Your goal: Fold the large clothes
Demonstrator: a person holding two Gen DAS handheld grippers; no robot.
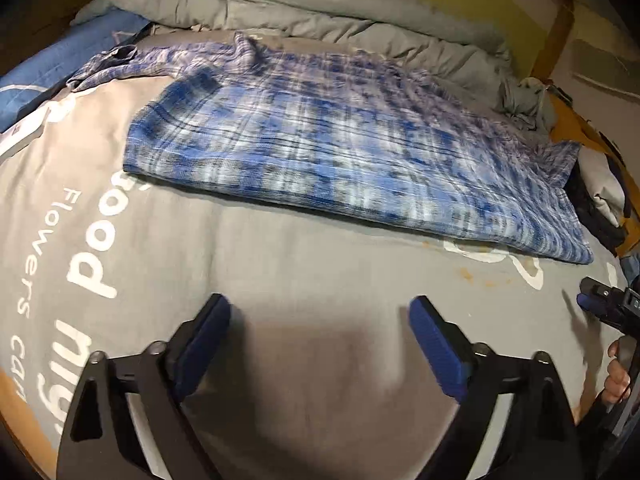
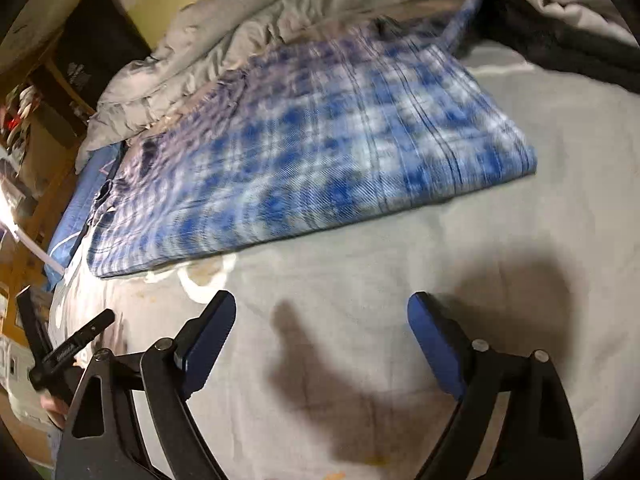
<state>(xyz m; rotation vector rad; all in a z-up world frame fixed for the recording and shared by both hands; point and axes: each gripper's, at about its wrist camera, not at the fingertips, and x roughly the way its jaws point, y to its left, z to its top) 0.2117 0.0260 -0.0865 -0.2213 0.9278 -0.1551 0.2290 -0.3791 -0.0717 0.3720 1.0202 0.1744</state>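
Observation:
A blue and white plaid shirt [image 1: 340,148] lies folded flat on the grey bedsheet [image 1: 304,276], with a sleeve trailing off at the far left. It also shows in the right wrist view [image 2: 320,148]. My left gripper [image 1: 320,320] is open and empty, hovering over bare sheet short of the shirt's near edge. My right gripper [image 2: 322,316] is open and empty, also over bare sheet short of the shirt. The right gripper's tip shows at the right edge of the left wrist view [image 1: 600,300]. The left gripper shows at the left edge of the right wrist view [image 2: 72,344].
A crumpled grey duvet [image 1: 320,12] lies behind the shirt along the wall. The sheet carries white printed lettering [image 1: 92,248] at the left. A blue pillow [image 1: 56,60] lies at the far left. Stacked clothes [image 1: 600,196] sit at the bed's right edge.

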